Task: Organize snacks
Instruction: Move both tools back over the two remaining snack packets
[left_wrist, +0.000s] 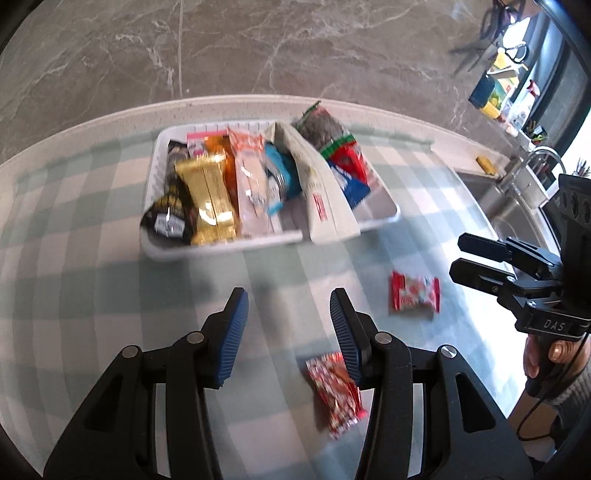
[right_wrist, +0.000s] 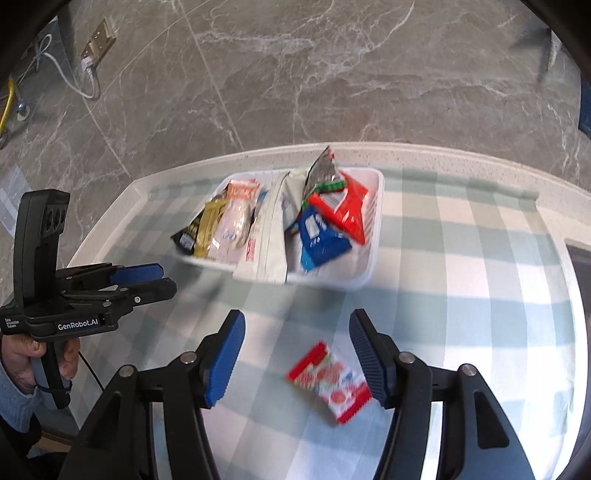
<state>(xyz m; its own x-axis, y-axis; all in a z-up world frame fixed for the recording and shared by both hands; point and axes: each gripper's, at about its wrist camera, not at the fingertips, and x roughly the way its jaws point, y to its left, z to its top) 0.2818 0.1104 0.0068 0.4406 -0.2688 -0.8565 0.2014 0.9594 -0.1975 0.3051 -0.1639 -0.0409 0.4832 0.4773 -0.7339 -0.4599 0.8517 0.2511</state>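
Note:
A white tray (left_wrist: 384, 216) packed with several snack packets stands on the checked tablecloth; it also shows in the right wrist view (right_wrist: 373, 229). My left gripper (left_wrist: 290, 325) is open and empty, in front of the tray. A red patterned packet (left_wrist: 334, 391) lies on the cloth beside its right finger. A red and white packet (left_wrist: 415, 293) lies further right. My right gripper (right_wrist: 297, 343) is open and empty, with that red and white packet (right_wrist: 330, 382) on the cloth between its fingers. The right gripper (left_wrist: 458, 258) also shows in the left wrist view, the left gripper (right_wrist: 164, 278) in the right wrist view.
A long white packet (left_wrist: 325, 192) leans out over the tray's front rim. A steel sink (left_wrist: 517, 218) with a tap is set in the counter at the right. The counter's far edge (right_wrist: 443, 155) drops to a marbled floor.

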